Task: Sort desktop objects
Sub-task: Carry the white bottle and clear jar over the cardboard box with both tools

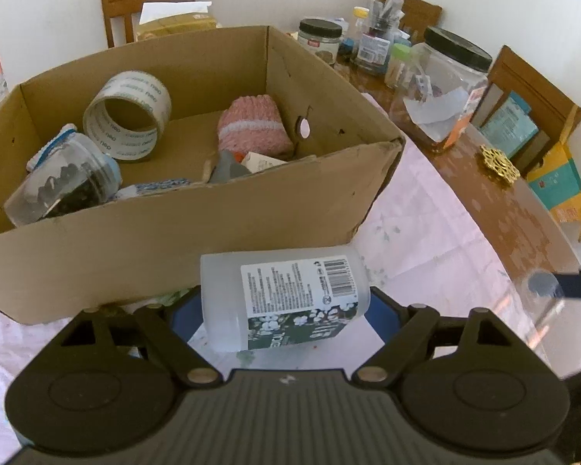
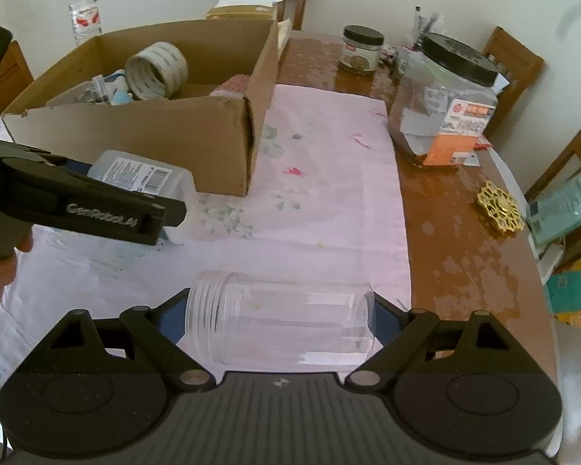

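Note:
My left gripper (image 1: 284,302) is shut on a frosted white bottle (image 1: 282,298) with a printed label. The bottle lies crosswise between the blue pads, just in front of the cardboard box (image 1: 174,240). In the right wrist view the same bottle (image 2: 135,176) shows beside the box's near corner, behind one left finger (image 2: 97,209). My right gripper (image 2: 281,310) is shut on a clear lidless jar (image 2: 279,325), held sideways over the pink cloth (image 2: 329,193). The box holds a tape roll (image 1: 128,116), a pink knitted item (image 1: 255,128) and a jar of dark bits (image 1: 66,182).
A large clear jar with a black lid (image 2: 445,104) and a small black-lidded jar (image 2: 360,50) stand on the wooden table (image 2: 464,263). A gold ornament (image 2: 499,209) lies near the right edge. A water bottle (image 2: 84,11) and chairs stand behind.

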`<state>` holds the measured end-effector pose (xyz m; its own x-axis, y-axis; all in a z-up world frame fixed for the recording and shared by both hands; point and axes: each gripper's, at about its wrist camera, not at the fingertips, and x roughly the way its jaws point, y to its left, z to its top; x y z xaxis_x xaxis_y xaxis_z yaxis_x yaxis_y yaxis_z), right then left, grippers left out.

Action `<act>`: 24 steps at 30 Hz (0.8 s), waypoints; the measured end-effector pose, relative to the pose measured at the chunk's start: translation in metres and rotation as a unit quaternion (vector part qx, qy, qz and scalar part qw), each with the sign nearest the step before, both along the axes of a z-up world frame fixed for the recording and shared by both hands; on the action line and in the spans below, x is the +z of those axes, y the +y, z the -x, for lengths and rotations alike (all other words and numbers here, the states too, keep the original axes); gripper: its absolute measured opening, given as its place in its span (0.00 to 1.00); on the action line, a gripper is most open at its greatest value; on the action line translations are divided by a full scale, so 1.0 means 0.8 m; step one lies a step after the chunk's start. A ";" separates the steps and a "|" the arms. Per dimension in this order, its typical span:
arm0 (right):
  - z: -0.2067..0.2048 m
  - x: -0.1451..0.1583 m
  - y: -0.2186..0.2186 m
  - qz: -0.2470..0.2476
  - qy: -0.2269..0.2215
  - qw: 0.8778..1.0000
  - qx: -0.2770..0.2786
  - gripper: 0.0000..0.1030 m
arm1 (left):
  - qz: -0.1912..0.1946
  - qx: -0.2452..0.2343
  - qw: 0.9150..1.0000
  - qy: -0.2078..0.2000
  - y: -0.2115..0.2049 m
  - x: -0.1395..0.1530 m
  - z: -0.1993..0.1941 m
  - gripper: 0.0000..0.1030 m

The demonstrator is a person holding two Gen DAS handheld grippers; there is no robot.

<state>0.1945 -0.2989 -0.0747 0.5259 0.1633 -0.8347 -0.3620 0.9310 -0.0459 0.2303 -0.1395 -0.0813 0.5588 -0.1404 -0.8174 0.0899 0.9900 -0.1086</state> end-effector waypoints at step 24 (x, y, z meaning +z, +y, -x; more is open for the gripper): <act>-0.027 0.074 0.039 -0.037 -0.042 0.995 0.082 0.91 | -0.016 -0.088 0.995 -0.045 0.064 0.134 0.022 0.83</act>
<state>0.2158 -0.2677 -0.0153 0.5547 0.3126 -0.7710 -0.5078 0.8613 -0.0161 0.2126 -0.0882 0.0258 0.5991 -0.2163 -0.7709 0.2694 0.9611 -0.0604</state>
